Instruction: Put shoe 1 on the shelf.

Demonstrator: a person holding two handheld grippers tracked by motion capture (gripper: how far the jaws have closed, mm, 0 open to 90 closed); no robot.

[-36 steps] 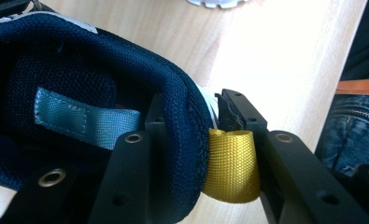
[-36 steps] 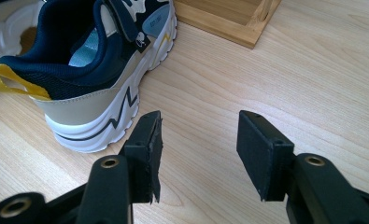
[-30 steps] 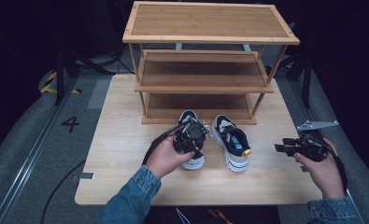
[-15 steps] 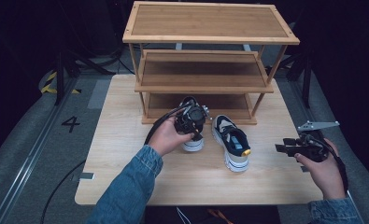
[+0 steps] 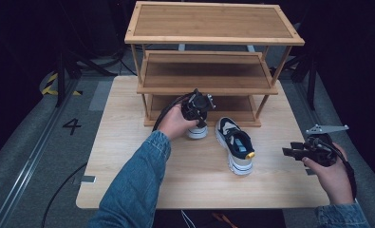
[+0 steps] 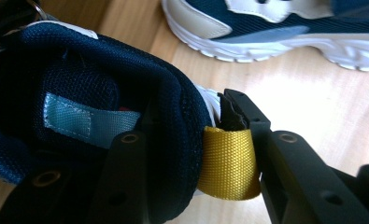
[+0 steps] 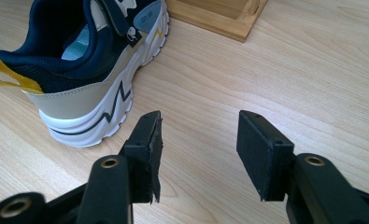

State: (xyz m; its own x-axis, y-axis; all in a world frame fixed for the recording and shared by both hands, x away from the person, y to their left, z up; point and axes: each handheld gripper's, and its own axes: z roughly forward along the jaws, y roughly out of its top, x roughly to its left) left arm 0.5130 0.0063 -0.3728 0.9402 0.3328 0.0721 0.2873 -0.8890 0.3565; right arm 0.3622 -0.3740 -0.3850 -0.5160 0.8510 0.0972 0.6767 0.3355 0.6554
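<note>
Sneaker number one, navy mesh with a white sole, sits pinched at its heel collar by the left gripper: one jaw is down inside the padded opening, the other presses on the outside against the yellow pull loop. From above, that left gripper and the shoe are right at the front edge of the wooden shoe rack, at the mouth of its lowest shelf, with the middle shelf overhanging close above the hand. The second sneaker stands on the counter just beside the first, toe toward the rack, its own yellow loop facing the person. It lies between the two hands. Over at the counter's right edge, the right gripper is held level, well apart from both shoes; in its own view the right gripper has its jaws spread with bare wood between them, the second sneaker off to one side and a corner of the rack's base beyond
</note>
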